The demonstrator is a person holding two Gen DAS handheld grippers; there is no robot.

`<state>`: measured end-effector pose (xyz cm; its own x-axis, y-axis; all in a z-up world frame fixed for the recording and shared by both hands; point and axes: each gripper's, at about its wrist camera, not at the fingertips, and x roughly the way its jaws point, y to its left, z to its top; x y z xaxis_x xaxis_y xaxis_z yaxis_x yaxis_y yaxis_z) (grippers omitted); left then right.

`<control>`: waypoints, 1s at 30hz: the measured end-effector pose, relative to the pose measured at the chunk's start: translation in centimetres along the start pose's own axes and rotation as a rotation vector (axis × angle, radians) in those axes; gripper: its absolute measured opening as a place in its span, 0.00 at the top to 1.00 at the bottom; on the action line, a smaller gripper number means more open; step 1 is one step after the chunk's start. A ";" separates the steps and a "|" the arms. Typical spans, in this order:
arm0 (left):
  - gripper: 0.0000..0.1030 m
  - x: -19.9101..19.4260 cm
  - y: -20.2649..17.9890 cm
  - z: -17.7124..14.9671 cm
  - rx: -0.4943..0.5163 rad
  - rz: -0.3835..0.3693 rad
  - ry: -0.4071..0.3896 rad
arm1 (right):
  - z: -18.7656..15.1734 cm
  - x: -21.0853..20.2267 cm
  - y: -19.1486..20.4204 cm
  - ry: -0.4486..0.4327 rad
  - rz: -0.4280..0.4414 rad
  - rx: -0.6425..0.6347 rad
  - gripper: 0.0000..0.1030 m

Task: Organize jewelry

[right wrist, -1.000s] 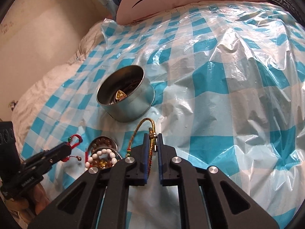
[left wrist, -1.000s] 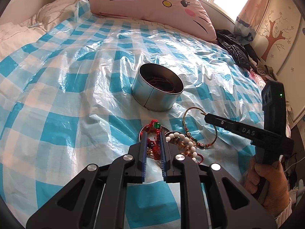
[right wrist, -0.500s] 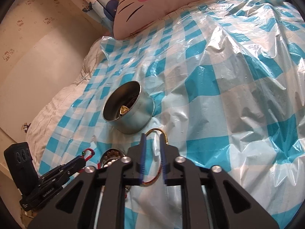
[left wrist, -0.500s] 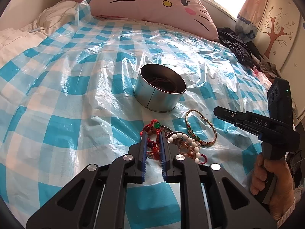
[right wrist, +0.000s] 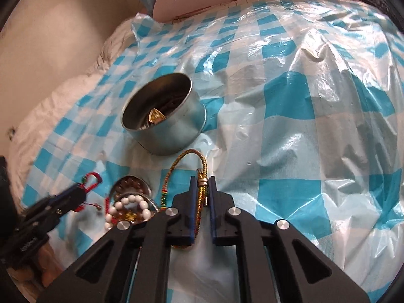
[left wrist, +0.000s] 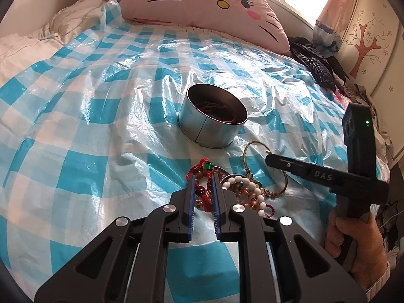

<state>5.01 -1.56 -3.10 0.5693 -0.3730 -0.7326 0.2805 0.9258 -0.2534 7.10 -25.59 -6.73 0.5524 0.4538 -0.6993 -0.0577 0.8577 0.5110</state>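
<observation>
A round metal tin (left wrist: 213, 116) with jewelry inside stands on the blue checked plastic sheet; it also shows in the right wrist view (right wrist: 164, 123). In front of it lies a pile: a red beaded cord bracelet (left wrist: 203, 176), a white bead bracelet (left wrist: 252, 189), a metal lid (right wrist: 131, 184) and a gold woven bracelet (left wrist: 267, 166). My left gripper (left wrist: 202, 176) has its jaws narrowly apart around the red bracelet. My right gripper (right wrist: 202, 180) straddles the gold bracelet (right wrist: 200, 189) near its clasp, jaws narrowly apart.
A pink cat-face pillow (left wrist: 202, 7) lies at the head of the bed. Black clothing (left wrist: 313, 60) is piled at the right edge, by a cupboard with a tree picture (left wrist: 363, 38). White bedding (right wrist: 50, 106) borders the sheet on the left.
My right gripper came back down over the gold bracelet and its jaws narrowed around it. My left gripper stayed over the red bracelet, shifting slightly.
</observation>
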 end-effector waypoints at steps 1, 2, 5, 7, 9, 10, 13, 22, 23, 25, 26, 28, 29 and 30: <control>0.89 0.0 0.0 0.0 0.000 -0.001 -0.001 | 0.1 -0.6 -0.2 -0.024 0.036 0.027 0.91; 0.89 0.0 0.0 0.0 0.001 0.000 -0.002 | 0.1 -1.2 -0.6 -0.048 0.070 0.048 0.92; 0.89 -0.1 0.0 0.0 0.002 0.001 -0.007 | 0.3 -2.5 -0.7 -0.103 0.141 0.070 0.93; 0.89 -0.1 0.0 0.0 0.004 0.004 -0.009 | 0.4 -3.1 -0.4 -0.128 0.171 0.071 0.93; 0.89 -0.2 -0.1 0.0 0.006 0.006 -0.011 | 0.6 -3.4 -0.3 -0.145 0.202 0.072 0.93; 0.89 -0.2 -0.1 0.0 0.008 0.007 -0.011 | 0.7 -3.7 -0.3 -0.155 0.215 0.073 0.93; 0.89 -0.2 -0.3 0.0 0.015 0.014 -0.013 | 0.8 -4.3 -0.2 -0.183 0.255 0.077 0.93; 0.89 -0.3 -0.7 0.0 0.034 0.023 -0.024 | 1.0 -4.2 -0.1 -0.183 0.265 0.080 0.93; 0.89 -0.4 -0.7 0.0 0.033 0.023 -0.024 | 1.0 -3.9 -0.1 -0.168 0.227 0.079 0.93; 0.89 -0.4 -0.7 0.0 0.030 0.022 -0.025 | 0.9 -3.1 -0.2 -0.130 0.127 0.071 0.89; 0.89 -0.4 -0.6 0.0 0.027 0.020 -0.024 | 0.8 -2.7 -0.3 -0.116 0.073 0.062 0.72; 0.89 -0.4 -0.5 0.0 0.021 0.017 -0.023 | 0.7 -2.1 -0.1 -0.094 -0.032 0.030 0.46; 0.89 -0.4 -0.5 0.0 0.019 0.017 -0.022 | 0.6 -1.6 -0.1 -0.078 -0.064 0.016 0.46; 0.89 -0.3 -0.5 0.0 0.019 0.016 -0.021 | 0.6 -1.2 0.1 -0.062 -0.084 0.003 0.46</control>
<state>4.71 -1.87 -2.72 0.5898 -0.3597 -0.7230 0.2854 0.9304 -0.2300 6.90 -26.21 -5.55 0.6057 0.3641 -0.7075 -0.0062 0.8913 0.4534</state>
